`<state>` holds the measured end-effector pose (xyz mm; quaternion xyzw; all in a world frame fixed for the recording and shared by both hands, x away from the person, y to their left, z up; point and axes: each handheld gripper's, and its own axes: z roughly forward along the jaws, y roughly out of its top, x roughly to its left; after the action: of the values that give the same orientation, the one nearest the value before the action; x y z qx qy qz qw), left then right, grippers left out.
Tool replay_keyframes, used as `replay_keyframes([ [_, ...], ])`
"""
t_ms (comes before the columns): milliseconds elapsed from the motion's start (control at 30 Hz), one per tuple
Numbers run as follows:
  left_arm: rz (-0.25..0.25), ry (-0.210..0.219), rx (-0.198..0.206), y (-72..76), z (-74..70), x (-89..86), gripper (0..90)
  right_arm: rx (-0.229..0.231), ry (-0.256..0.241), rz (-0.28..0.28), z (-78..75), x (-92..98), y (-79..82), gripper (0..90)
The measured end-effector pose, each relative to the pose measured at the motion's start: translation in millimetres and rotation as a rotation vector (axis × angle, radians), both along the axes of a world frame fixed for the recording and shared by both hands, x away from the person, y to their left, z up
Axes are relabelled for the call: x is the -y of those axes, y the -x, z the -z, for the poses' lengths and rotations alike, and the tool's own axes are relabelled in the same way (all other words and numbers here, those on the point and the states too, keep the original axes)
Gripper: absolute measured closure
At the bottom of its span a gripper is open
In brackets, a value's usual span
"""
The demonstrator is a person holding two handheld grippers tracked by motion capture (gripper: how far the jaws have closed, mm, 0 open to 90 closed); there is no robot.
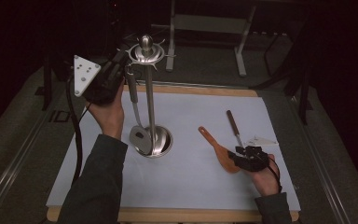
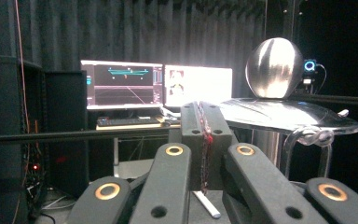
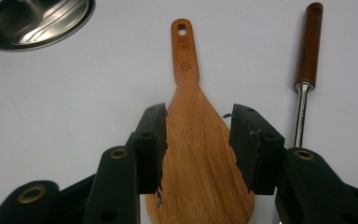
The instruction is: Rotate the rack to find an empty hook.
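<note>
A steel utensil stand [image 1: 150, 98] with a ball top [image 2: 274, 67] rises from a round base [image 1: 161, 140] on the white mat. A metal spatula [image 1: 139, 135] hangs from one of its hooks. My left gripper [image 1: 120, 63] is raised beside the stand's top ring, and its jaws [image 2: 204, 126] are pressed together with nothing visible between them. A wooden spatula [image 3: 186, 70] lies flat on the mat. My right gripper [image 3: 198, 121] is low over its blade, open, with one jaw at each side edge. The high view shows that gripper [image 1: 242, 156] at the spatula's wide end [image 1: 214, 142].
A brown-handled utensil [image 3: 307, 46] with a white blade [image 1: 261, 140] lies just right of the wooden spatula. The white mat [image 1: 191, 186] covers a wooden board. Monitors [image 2: 158, 86] and dark curtains stand behind the table. The stand's base [image 3: 37, 21] is near.
</note>
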<state>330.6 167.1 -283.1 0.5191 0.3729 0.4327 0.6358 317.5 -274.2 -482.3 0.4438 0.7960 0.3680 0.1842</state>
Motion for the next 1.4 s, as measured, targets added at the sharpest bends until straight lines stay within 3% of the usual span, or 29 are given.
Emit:
replay_keyframes([
  [433, 0.007, -0.023, -0.007, 2.8, 0.5, -5.0, 90.0, 0.000, -0.001, 0.004, -0.1, 2.6, 0.0, 56.2],
  [867, 0.033, -0.082, -0.051, 14.4, 16.7, -24.3, 89.8, -0.004, 0.000, 0.006, 0.6, 3.2, 0.2, 56.1],
  [1167, 0.033, -0.127, -0.128, 19.8, 45.9, -43.7, 89.0, -0.006, 0.002, 0.011, 1.0, 4.6, -0.1, 56.1],
  [1400, 0.024, -0.139, -0.188, 17.6, 67.0, -52.4, 88.5, -0.006, -0.002, 0.017, -0.3, 6.5, 0.8, 56.1],
])
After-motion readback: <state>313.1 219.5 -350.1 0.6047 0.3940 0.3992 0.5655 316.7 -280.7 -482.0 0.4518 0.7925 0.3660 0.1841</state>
